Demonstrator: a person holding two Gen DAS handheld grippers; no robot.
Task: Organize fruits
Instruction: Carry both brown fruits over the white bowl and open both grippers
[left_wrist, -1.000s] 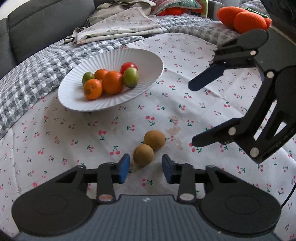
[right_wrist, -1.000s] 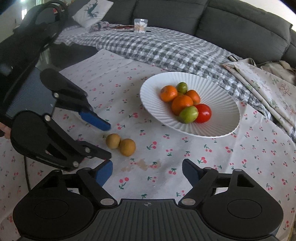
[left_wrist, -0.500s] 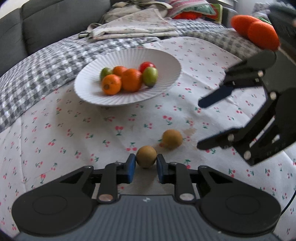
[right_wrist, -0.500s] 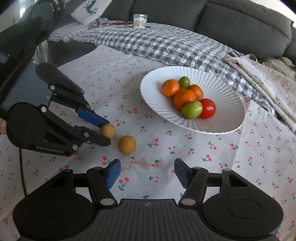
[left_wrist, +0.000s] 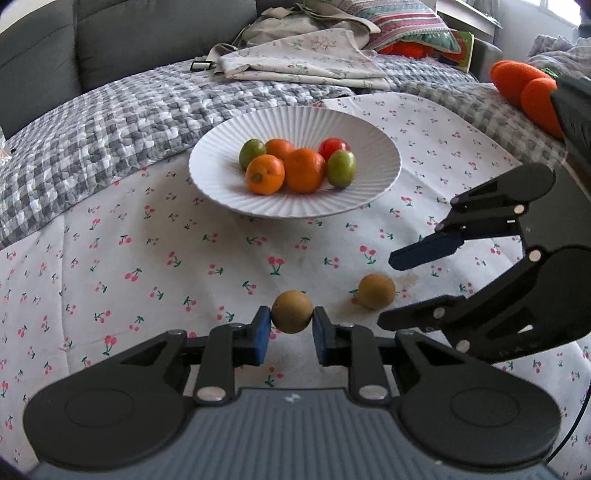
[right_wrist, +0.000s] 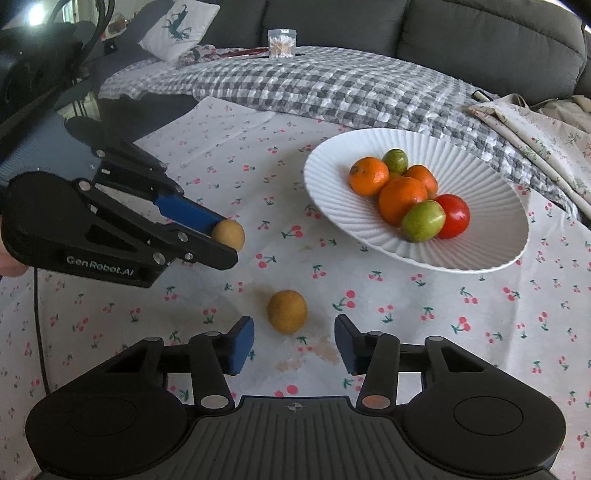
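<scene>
My left gripper is shut on a small brown fruit, its blue pads pressing both sides; the right wrist view shows that fruit at the tip of the left gripper. A second brown fruit lies on the cherry-print cloth just ahead of my right gripper, whose jaws are closing, with the pads apart and clear of the fruit. From the left wrist, that fruit sits beside the right gripper. A white ribbed plate holds oranges, green fruits and a red one.
A grey checked blanket and folded floral cloth lie behind the plate, with a dark sofa beyond. An orange plush toy sits at the far right. A clear jar of cotton swabs stands on the blanket.
The left gripper closed on the nearer brown fruit and drew it away from the other one. The right gripper moved down toward the remaining fruit and its jaws narrowed.
</scene>
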